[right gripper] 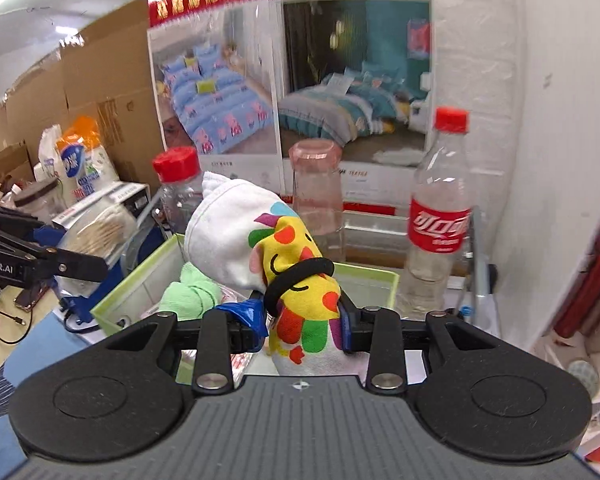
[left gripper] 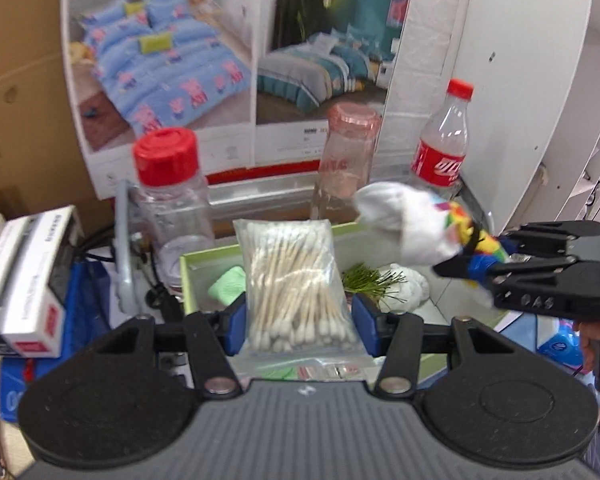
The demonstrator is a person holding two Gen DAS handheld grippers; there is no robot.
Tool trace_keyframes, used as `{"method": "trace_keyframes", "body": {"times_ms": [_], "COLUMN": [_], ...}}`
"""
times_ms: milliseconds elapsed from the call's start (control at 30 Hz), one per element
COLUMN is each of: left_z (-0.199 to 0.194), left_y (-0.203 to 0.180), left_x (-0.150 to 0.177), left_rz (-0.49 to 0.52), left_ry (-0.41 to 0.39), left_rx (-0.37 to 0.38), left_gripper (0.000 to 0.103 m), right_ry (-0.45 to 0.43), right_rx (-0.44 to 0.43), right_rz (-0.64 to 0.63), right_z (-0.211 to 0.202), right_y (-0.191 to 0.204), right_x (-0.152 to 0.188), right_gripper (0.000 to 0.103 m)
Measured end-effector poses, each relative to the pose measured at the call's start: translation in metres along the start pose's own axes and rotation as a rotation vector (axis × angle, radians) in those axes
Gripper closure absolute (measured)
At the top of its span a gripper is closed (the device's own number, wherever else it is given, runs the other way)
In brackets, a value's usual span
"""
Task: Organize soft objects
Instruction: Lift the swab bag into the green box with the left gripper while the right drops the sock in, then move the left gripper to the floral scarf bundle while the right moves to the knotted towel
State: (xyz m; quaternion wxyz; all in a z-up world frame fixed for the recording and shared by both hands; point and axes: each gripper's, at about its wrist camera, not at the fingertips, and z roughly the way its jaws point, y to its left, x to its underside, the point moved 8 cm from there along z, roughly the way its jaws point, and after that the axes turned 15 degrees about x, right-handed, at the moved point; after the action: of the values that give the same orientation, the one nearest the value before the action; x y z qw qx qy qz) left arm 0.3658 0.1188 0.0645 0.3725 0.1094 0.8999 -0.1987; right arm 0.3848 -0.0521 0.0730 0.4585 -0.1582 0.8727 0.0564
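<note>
Our left claw [left gripper: 298,312] clamps the cotton-swab bag [left gripper: 296,284]; our right claw [right gripper: 304,320] pinches the sock bundle [right gripper: 276,256] at twelve o'clock, above the green box [right gripper: 148,276].

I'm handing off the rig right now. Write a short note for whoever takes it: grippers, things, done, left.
Left gripper: shut on the swab bag, held above the green box.
Right gripper: shut on the rolled sock, bound with a black hair tie, also above the box.
In the box: green cloth, white cloth.
Left: set down both held items.
</note>
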Motion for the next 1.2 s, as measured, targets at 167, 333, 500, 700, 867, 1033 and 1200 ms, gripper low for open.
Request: {"method": "trace_keyframes", "body": {"times_ms": [167,333,500,700,867,1033,1200], "left_z": [0.036,0.028,-0.008,-0.055,-0.077,-0.077,-0.051], "left_y": [0.017,0.026,0.027,0.010,-0.002,-0.020,-0.063], "left_x": [0.009,0.009,0.013,0.054,0.109,0.139,0.145], "left_rz": [0.003,-0.018,-0.024,0.006,0.000,0.028,0.249], "left_ry": [0.052,0.020,-0.037,-0.051,-0.020,0.071,0.258], "left_rx": [-0.023,-0.038,-0.070,-0.054,-0.044,0.012,0.105], "left_gripper": [0.043,0.028,0.026,0.023,0.022,0.020,0.005], "right_ry": [0.093,0.125,0.058,-0.057,-0.040,0.024,0.028], "right_rx": [-0.036,-0.029,0.019,0.005,-0.047,-0.079,-0.053], "right_rz": [-0.018,-0.050,-0.023,-0.011,-0.008,-0.034,0.033], "right_z": [0.050,0.067,0.051,-0.010,-0.062,-0.090,-0.108], "right_y": [0.014,0.024,0.027,0.040,0.057,0.072,0.059], "right_x": [0.022,0.035,0.019,0.006,0.048,0.101,0.126], "right_gripper": [0.083,0.076,0.069,0.062,0.057,0.055,0.054]}}
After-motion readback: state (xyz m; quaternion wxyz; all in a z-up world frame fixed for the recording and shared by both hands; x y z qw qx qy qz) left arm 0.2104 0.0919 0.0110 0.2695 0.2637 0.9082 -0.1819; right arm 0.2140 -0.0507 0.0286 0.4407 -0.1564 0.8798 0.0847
